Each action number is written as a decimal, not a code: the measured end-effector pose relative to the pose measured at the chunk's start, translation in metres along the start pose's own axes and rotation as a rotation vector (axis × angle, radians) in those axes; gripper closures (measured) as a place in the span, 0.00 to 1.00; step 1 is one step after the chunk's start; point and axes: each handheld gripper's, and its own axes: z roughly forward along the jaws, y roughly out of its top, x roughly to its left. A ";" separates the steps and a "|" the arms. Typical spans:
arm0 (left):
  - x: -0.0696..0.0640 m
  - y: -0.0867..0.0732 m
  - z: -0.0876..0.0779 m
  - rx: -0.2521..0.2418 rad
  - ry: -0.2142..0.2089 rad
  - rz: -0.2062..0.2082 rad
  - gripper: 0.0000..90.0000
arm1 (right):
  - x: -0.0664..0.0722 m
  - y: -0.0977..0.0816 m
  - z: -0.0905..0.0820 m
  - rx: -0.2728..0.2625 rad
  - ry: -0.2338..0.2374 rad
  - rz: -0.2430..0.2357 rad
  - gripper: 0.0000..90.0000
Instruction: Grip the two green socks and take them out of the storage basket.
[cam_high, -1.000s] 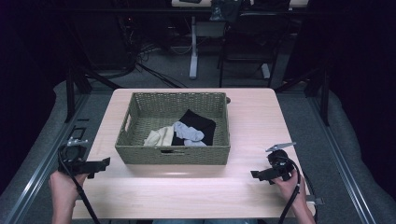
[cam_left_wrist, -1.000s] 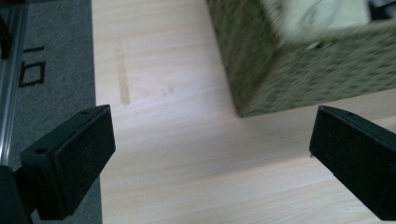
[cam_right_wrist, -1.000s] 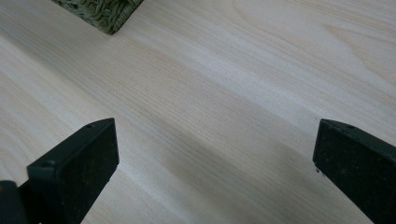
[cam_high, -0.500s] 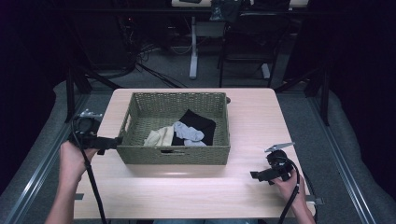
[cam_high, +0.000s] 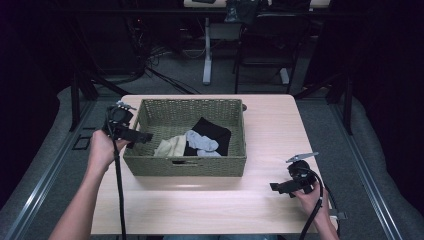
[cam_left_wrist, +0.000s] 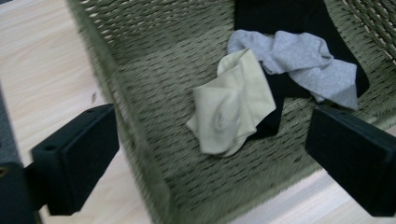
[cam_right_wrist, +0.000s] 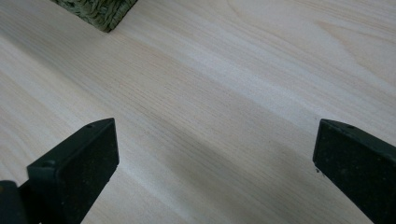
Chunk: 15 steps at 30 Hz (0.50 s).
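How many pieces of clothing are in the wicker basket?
3, all inside the basket: a cream piece nearest its left wall, a grey piece beside it, and a black piece under both. More may be hidden beneath.

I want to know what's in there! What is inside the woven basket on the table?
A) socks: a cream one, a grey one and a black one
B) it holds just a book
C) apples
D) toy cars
A: the basket holds soft cloth pieces that look like socks: a cream sock, a grey sock and a black sock lying together.
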 end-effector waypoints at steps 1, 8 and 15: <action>0.000 0.000 0.000 0.000 0.000 0.000 0.06 | 0.000 0.000 0.000 0.000 0.000 0.000 0.00; -0.007 0.017 0.027 0.054 -0.019 0.021 0.07 | -0.001 -0.001 -0.002 -0.001 -0.013 -0.002 0.00; -0.008 0.027 0.051 0.124 -0.025 0.023 0.03 | -0.001 -0.002 -0.002 0.003 -0.012 0.003 0.00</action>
